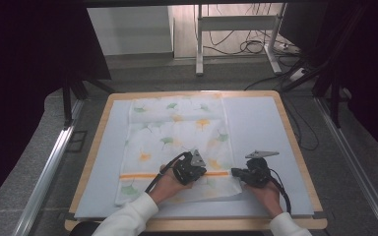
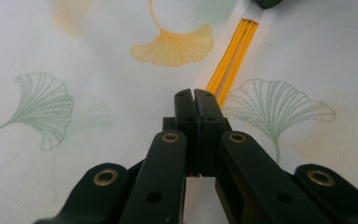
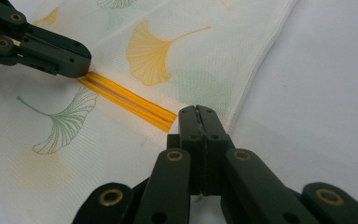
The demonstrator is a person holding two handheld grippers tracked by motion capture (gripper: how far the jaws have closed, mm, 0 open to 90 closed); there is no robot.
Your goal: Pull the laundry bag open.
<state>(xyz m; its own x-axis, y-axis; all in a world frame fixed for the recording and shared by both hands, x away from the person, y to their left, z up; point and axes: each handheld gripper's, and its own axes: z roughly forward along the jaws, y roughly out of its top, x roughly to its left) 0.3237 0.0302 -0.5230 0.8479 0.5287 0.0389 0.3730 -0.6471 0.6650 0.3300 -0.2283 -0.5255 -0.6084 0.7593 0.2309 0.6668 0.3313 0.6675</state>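
We see a white cloth (image 1: 177, 142) printed with green and yellow ginkgo leaves lying flat on a pale blue mat (image 1: 261, 128) that covers a wooden table (image 1: 295, 142). An orange stripe (image 1: 138, 175) runs across the cloth near its close end.

Our left gripper (image 1: 197, 173) sits low over the cloth, right at the orange stripe. In the left gripper view its jaws are pressed together with no gap between them, and the stripe (image 2: 233, 63) runs away from just ahead and slightly to the right of its tips. A yellow leaf (image 2: 175, 44) lies ahead of it and a green leaf (image 2: 46, 105) off to its left. We cannot tell whether any fabric is pinched between the closed pads.

Our right gripper (image 1: 236, 173) rests at the cloth's right edge, close beside the left one. In the right gripper view its jaws are also closed tight, the tips (image 3: 197, 116) meeting where the stripe (image 3: 126, 99) ends at the hem. The bare mat spreads to its right, the cloth (image 3: 98, 140) to its left, and the left gripper (image 3: 72, 65) touches the stripe farther along. Whether cloth is caught in these jaws we cannot tell either
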